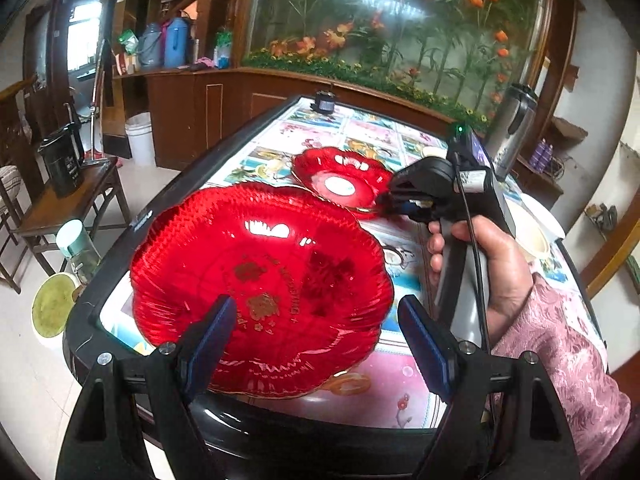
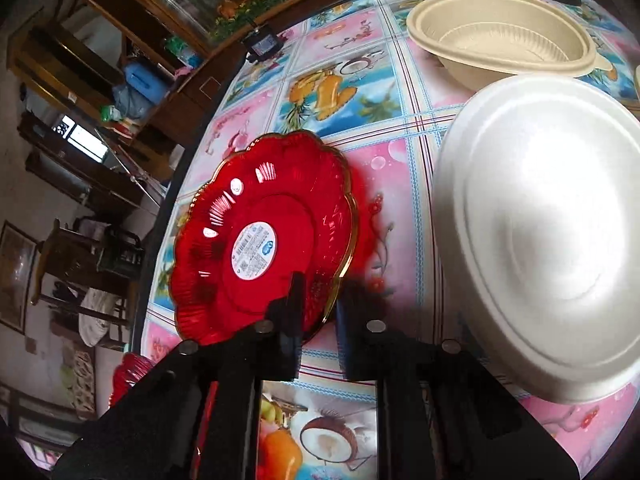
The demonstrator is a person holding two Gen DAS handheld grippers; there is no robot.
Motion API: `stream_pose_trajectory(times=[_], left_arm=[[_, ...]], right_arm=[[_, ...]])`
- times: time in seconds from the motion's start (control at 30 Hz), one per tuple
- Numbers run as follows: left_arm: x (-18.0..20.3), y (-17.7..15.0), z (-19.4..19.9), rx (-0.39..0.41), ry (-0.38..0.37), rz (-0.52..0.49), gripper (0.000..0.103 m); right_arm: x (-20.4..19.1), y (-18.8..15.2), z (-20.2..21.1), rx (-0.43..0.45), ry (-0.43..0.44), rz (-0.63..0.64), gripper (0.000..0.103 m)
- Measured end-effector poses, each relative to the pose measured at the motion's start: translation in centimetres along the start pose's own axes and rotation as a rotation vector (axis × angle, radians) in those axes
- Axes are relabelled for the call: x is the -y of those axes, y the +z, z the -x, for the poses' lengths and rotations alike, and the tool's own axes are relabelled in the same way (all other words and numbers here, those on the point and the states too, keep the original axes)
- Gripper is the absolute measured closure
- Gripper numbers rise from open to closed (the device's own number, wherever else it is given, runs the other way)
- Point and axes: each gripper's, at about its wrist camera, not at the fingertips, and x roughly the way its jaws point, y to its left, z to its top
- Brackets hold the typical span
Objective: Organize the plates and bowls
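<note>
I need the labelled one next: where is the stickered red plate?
The stickered red plate lies left of the white bowl, its edge between the right gripper fingers.

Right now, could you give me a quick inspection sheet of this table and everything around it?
Surface: table under a colourful fruit-print cover.
Job's things: large red plate near the front edge; smaller red plate with a white sticker in its centre; white bowl upside down; beige bowl upright behind it.
Clutter: steel flask, small black device at the far edge.
Grippers: left gripper open over the large red plate; right gripper closed on the smaller plate's rim.
Cables: black cable along the right gripper's handle.
Surroundings: wooden cabinet with artificial flowers, side table, white bucket.
</note>
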Motion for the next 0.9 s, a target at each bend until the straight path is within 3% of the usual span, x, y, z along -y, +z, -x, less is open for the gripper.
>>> stream_pose_trajectory(times=[0.37, 0.57, 0.73, 0.9], left_arm=[[2.1, -0.7, 0.4, -0.04, -0.037, -0.069, 0.02], [4.8, -1.9, -0.8, -0.133, -0.115, -0.124, 0.02], [6.0, -2.6, -1.4, -0.139, -0.052, -0.165, 0.02], [6.2, -1.9, -0.9, -0.152, -0.062, -0.134, 0.02]], right_arm=[[2.3, -2.9, 3.2, -0.048, 0.027, 0.01, 0.091], [5.9, -5.2, 6.9, -0.055, 0.073, -0.05, 0.092], [9.2, -7.2, 10.0, -0.05, 0.086, -0.07, 0.094], [13.6, -8.7, 13.8, -0.04, 0.077, -0.078, 0.095]])
